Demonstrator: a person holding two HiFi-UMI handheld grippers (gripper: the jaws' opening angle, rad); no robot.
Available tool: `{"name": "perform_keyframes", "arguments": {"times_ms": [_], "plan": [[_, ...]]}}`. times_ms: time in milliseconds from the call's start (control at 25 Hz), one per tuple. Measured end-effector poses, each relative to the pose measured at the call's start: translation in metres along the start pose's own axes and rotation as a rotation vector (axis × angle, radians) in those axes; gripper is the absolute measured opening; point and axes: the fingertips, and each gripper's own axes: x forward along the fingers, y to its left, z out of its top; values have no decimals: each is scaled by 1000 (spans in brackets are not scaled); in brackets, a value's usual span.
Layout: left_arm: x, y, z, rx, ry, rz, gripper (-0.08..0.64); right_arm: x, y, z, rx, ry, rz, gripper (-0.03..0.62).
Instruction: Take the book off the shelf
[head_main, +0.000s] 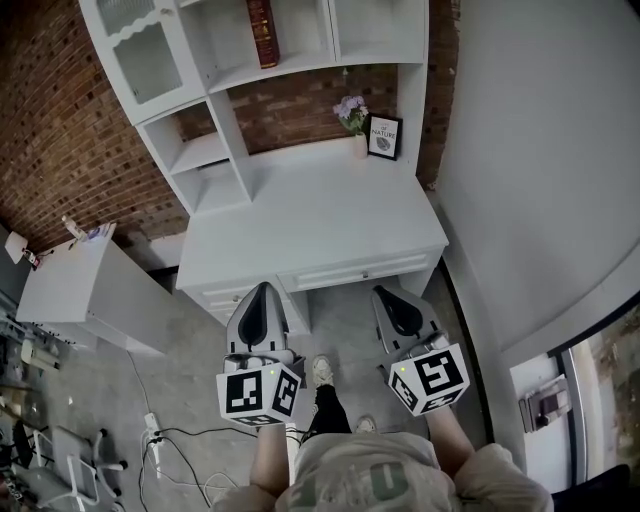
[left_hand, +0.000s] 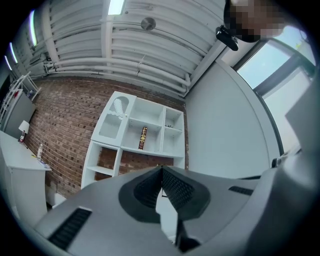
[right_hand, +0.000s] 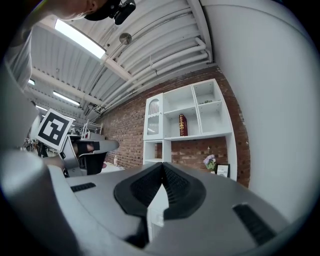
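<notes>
Left gripper (head_main: 263, 287): held low in front of the torso, jaws pointing forward and away from the body. Its jaws are fully together, pads meeting along their length, with nothing between them. Its marker cube (head_main: 258, 392) sits at the rear, nearest the body, above the bare left forearm (head_main: 268, 452).

Right gripper (head_main: 386, 293): held beside the left at about the same height, apart from it, and pointing the same way. Its jaws are likewise pressed together and empty. Its marker cube (head_main: 430, 378) faces upward at the rear, with the right forearm (head_main: 448, 432) behind it.
</notes>
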Motion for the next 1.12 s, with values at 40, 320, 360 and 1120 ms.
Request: {"name": "perform_keyframes", "arguments": {"times_ms": [40,320,360,1120], "plan": [[5,3,-1,-4,-9,-2,12,5,-2,1,-12,-9,-4,14],[54,26,-23,-47,20,-16,12,44,-13,3,-17,-20,7,14],[62,28,-27,-53,25,-21,12,51,-16,5,-26,-25,2,15],[267,141,-18,-74,-20,-69,12,296,-60,7,-43,19,-6,15]]}}
